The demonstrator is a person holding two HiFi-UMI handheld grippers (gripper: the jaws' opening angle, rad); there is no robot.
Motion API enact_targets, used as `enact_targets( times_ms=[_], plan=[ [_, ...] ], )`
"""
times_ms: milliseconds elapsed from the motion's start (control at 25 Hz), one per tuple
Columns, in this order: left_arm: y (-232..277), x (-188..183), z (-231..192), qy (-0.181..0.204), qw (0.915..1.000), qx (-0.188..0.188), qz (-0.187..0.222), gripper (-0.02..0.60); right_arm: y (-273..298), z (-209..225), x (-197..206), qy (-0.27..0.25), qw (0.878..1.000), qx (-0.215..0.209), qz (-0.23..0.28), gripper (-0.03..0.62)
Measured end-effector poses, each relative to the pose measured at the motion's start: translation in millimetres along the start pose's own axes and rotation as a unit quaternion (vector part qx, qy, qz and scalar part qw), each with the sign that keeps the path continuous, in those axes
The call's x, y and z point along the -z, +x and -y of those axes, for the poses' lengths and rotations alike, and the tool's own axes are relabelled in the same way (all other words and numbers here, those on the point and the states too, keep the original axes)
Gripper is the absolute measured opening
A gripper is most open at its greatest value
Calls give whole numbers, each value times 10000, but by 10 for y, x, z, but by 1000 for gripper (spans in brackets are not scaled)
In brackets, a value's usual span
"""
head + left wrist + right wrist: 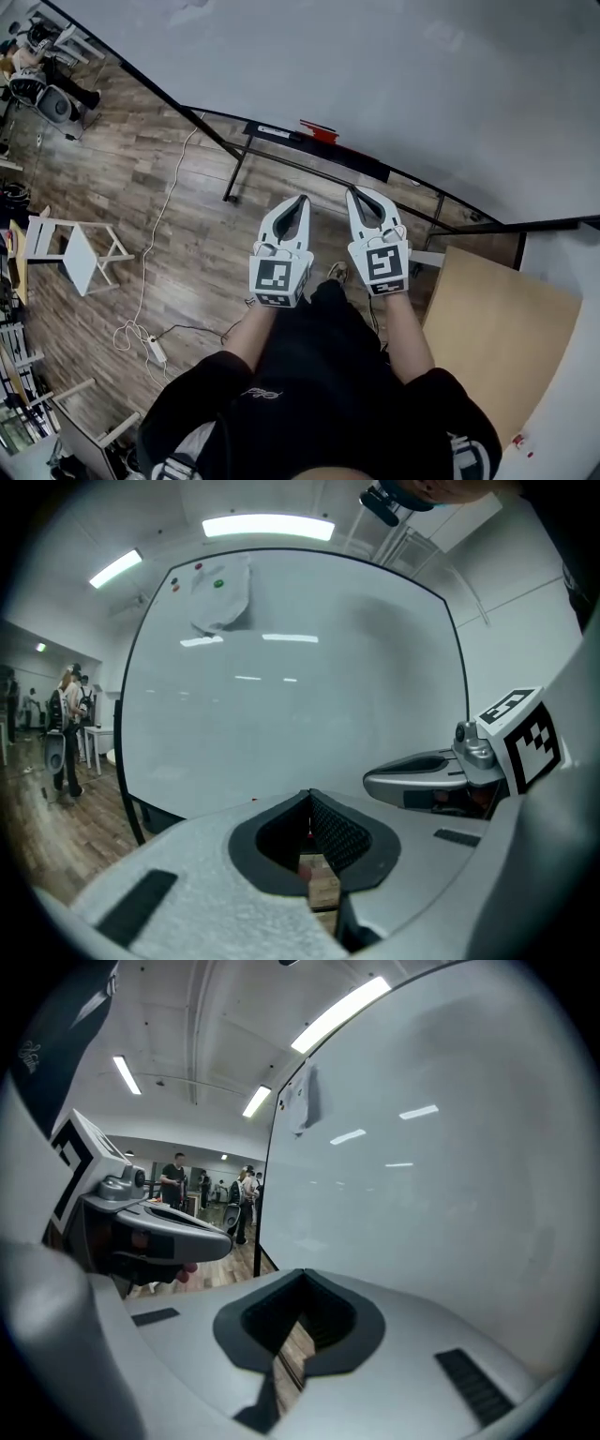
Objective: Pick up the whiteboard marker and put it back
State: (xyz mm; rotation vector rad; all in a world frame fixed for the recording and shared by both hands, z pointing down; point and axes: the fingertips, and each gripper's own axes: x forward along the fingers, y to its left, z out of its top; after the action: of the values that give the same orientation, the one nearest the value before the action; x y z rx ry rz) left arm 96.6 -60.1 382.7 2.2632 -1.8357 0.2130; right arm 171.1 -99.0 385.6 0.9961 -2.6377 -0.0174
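Barely started, with left gripper (302,200) and right gripper (354,193) pinched closed on nothing. Yet to grasp the apparent red whiteboard marker (319,131) on the tray (358,162) at twelve o'clock.

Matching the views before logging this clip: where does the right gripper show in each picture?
Head view: right gripper just right of centre, beside the left gripper, jaws shut.
Left gripper view: right gripper at the right, mid-height, seen side-on.
Right gripper view: right gripper fills the bottom, its shut jaws at centre.
Shared landmark: the whiteboard, ahead in all three.
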Motion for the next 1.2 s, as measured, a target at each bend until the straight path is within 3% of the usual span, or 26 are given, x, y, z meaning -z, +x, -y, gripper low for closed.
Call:
enact_targets(
  times_ms=[360,520,760,1040,1200],
  plan=[
    [80,161,-865,-323,9988,-357,-47,5,873,-396,-83,-374,9973,-500,-386,0],
    [153,226,-1303,-474,9979,-431,-92,5,1352,-550,-110,-905,9905,-598,-841,2],
    [281,699,-1960,-699,9956,-489,-386,5,2049,-868,197,-2021,9592,-749,-1832,2],
    [450,1111,-2443,-879,9935,-348,-628,5,2620,-959,529,-2604,9258,-603,-2673,2],
    [553,1243,-2536,-1079,9915,-202,-695,5,2811,-1028,663,-2660,9161,-682,-2922,2]
  ],
)
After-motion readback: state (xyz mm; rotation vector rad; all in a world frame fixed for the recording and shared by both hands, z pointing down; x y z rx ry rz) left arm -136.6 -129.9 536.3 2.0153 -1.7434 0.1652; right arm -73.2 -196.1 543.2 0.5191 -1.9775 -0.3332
